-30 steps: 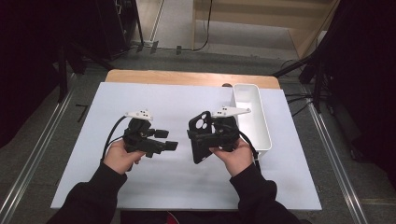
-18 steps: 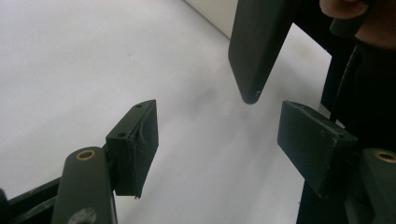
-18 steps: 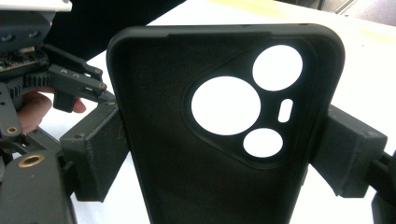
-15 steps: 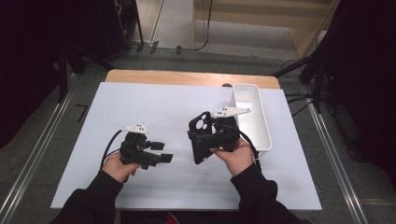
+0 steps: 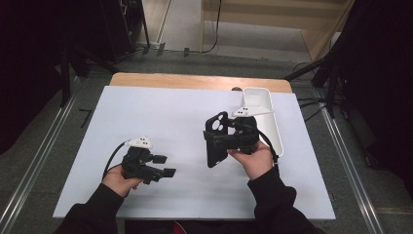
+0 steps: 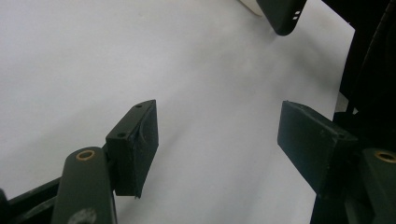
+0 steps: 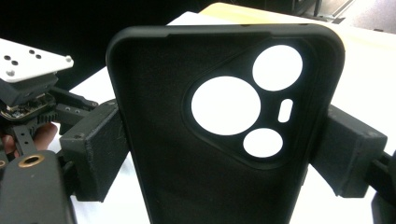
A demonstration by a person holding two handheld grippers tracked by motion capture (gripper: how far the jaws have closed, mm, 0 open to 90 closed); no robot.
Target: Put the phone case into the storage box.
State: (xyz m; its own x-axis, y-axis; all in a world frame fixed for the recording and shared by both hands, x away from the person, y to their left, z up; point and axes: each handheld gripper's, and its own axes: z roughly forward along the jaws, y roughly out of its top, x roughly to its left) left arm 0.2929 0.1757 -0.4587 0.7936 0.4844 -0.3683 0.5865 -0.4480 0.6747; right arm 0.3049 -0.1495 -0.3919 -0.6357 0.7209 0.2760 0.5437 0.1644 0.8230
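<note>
Above the table [image 5: 160, 112] | right hand-held gripper [image 7: 224, 140] pinches phone case [image 7: 224, 140] (lens cutouts visible) | left hand-held gripper [image 6: 217, 144] spread.

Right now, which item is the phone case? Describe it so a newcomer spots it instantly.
Start at the white table, then go right of centre, just left of the long white tray. There the right tool clamps a black phone case by its two long edges, held off the table. It is a flat black shell with three round camera holes and a small slot; nothing else has cutouts.
</note>
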